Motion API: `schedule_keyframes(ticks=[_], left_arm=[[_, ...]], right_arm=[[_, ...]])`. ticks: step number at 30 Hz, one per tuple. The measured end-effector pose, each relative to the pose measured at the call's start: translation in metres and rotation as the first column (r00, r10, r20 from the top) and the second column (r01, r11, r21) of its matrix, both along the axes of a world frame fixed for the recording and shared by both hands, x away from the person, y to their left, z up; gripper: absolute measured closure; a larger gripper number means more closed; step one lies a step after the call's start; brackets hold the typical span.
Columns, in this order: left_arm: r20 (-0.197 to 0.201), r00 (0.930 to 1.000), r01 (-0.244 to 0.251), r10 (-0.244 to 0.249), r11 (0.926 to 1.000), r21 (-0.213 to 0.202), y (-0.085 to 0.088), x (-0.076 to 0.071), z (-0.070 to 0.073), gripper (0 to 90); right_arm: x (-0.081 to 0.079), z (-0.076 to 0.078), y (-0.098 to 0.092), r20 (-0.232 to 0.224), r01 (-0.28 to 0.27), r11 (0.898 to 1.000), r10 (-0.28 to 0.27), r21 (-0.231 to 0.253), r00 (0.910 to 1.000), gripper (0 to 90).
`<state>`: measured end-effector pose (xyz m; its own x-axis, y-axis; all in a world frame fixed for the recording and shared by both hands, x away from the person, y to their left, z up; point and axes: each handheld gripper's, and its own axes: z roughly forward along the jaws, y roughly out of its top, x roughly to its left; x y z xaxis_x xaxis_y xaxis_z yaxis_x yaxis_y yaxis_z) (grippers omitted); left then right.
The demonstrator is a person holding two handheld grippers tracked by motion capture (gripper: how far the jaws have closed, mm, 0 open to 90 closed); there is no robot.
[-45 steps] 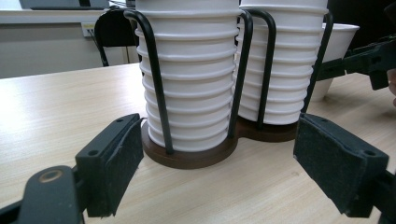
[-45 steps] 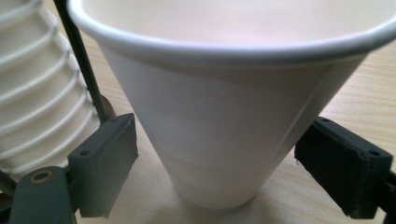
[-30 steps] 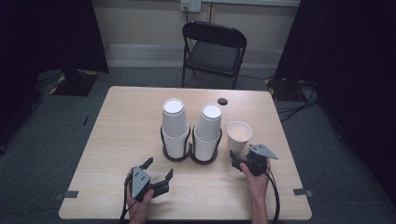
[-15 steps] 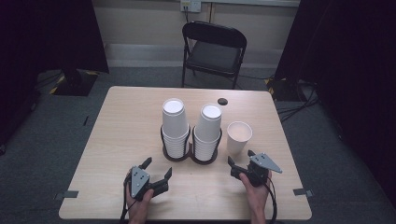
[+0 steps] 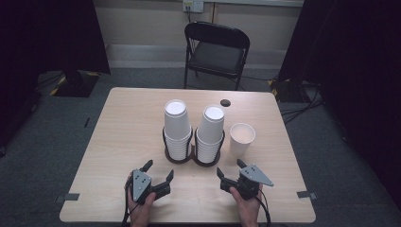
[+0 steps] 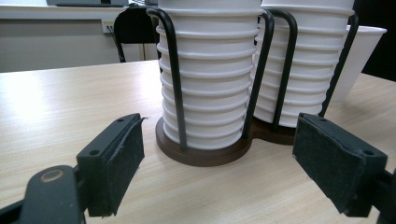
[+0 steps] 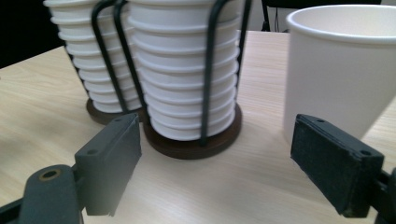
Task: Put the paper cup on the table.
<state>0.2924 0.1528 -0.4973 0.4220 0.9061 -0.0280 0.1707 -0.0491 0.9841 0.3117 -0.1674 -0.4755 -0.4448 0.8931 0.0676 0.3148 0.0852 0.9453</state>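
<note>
In the high view the desk (image 5: 123, 142) fills the middle of the frame, with a black folding chair (image 5: 215, 52) behind it at the top centre. At the desk's centre stands a black wire cup holder (image 5: 193, 153) on two round dark bases, carrying two stacks of upside-down white paper cups: the left stack (image 5: 178, 127) and the right stack (image 5: 210, 132), side by side. Just right of the right stack a single cup (image 5: 241, 139) stands upright and open on the desk, apart from the holder. A small dark round object (image 5: 225, 102) lies near the desk's far edge, above the stacks in the frame. At the lower left, the left hand-held gripper (image 5: 157, 171) rests low over the desk with its jaws spread wide and nothing between them; its own view looks past the two black pads at the left stack (image 6: 210, 84) and its wire loops. At the lower right, the right hand-held gripper (image 5: 230, 170), topped by a grey three-cornered plate, is likewise released and empty, well short of the single cup (image 7: 336, 70), which shows at the right of its view beside the right stack (image 7: 187, 79).
</note>
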Motion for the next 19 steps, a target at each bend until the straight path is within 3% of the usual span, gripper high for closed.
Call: schedule_keyframes(ticks=[6,10,19], left_arm=[[0.003,1.0000,-0.007,0.007,1.0000,0.003,0.000,-0.002,0.000,16.6],[0.004,0.9999,-0.011,0.011,0.9999,-0.003,0.000,-0.002,0.000,16.6],[0.007,0.9998,-0.020,0.020,0.9996,-0.018,0.001,-0.003,0.000,16.6]], right_arm=[[-0.006,-0.005,0.015,0.020,-0.033,0.999,0.033,0.002,0.9993,15.4],[-0.007,-0.010,0.024,0.031,-0.054,0.998,0.055,-0.031,0.9980,15.3],[-0.009,-0.019,0.026,0.057,-0.062,0.998,0.062,-0.014,0.9964,15.7]])
